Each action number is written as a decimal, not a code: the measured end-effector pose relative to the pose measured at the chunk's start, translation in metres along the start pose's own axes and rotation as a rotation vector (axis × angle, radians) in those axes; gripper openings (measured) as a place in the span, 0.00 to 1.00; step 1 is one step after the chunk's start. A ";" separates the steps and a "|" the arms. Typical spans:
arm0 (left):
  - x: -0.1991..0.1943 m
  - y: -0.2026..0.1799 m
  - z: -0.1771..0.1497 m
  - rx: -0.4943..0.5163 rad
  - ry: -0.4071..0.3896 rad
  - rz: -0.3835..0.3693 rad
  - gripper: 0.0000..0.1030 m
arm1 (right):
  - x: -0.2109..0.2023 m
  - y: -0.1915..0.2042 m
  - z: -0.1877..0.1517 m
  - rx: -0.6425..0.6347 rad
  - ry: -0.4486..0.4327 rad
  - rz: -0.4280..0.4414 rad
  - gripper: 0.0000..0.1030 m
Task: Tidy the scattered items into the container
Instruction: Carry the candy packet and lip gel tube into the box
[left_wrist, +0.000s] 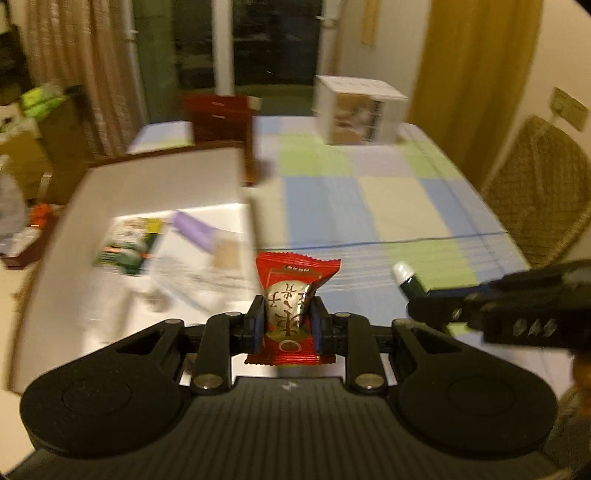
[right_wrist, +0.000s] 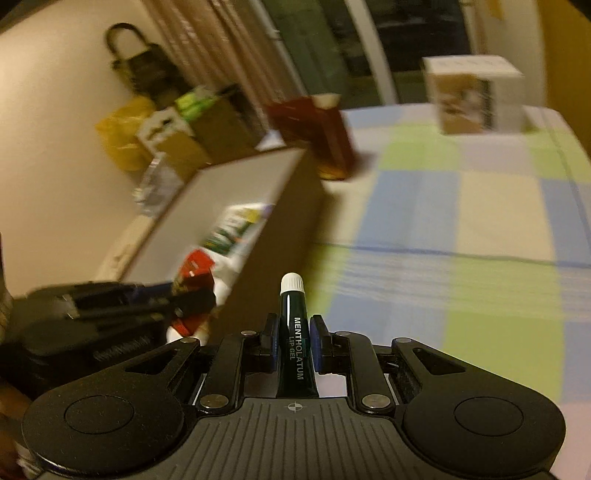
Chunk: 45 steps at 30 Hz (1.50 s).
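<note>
My left gripper (left_wrist: 288, 319) is shut on a red snack packet (left_wrist: 291, 295) with a silver label, held over the near right edge of the open cardboard box (left_wrist: 155, 177). That box (right_wrist: 236, 181) holds a green packet (left_wrist: 129, 243), a purple item (left_wrist: 195, 229) and white papers. My right gripper (right_wrist: 294, 338) is shut on a dark green lip gel tube (right_wrist: 294, 332) with a white cap, just right of the box wall. The right gripper (left_wrist: 436, 314) with the tube (left_wrist: 408, 278) shows at the left view's right side. The left gripper (right_wrist: 192, 295) with the red packet (right_wrist: 194, 275) appears in the right wrist view.
A checked tablecloth (left_wrist: 388, 199) in blue, green and cream covers the table. A dark red box (left_wrist: 221, 118) stands behind the cardboard box, a white carton (left_wrist: 360, 109) at the far end. A wicker chair (left_wrist: 539, 199) sits at the right. Bags and boxes (right_wrist: 159, 129) crowd the floor by the wall.
</note>
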<state>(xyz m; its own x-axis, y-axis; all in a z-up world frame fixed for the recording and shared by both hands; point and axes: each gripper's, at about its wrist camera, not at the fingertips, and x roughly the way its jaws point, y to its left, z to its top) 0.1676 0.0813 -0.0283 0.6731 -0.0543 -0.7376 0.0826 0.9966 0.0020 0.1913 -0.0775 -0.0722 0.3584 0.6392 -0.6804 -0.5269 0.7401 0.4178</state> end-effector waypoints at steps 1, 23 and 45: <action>-0.001 0.010 0.000 -0.006 0.000 0.026 0.20 | 0.007 0.009 0.005 -0.012 -0.001 0.014 0.19; 0.008 0.122 -0.013 -0.110 0.041 0.235 0.20 | 0.111 0.088 0.004 -0.235 0.131 0.013 0.19; 0.024 0.146 -0.021 -0.164 0.088 0.247 0.20 | 0.141 0.106 0.006 -0.305 0.203 0.052 0.19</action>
<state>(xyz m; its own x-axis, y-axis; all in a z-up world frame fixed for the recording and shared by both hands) 0.1810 0.2265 -0.0599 0.5908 0.1893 -0.7843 -0.2000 0.9761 0.0849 0.1910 0.0929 -0.1201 0.1812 0.5969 -0.7816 -0.7567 0.5922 0.2768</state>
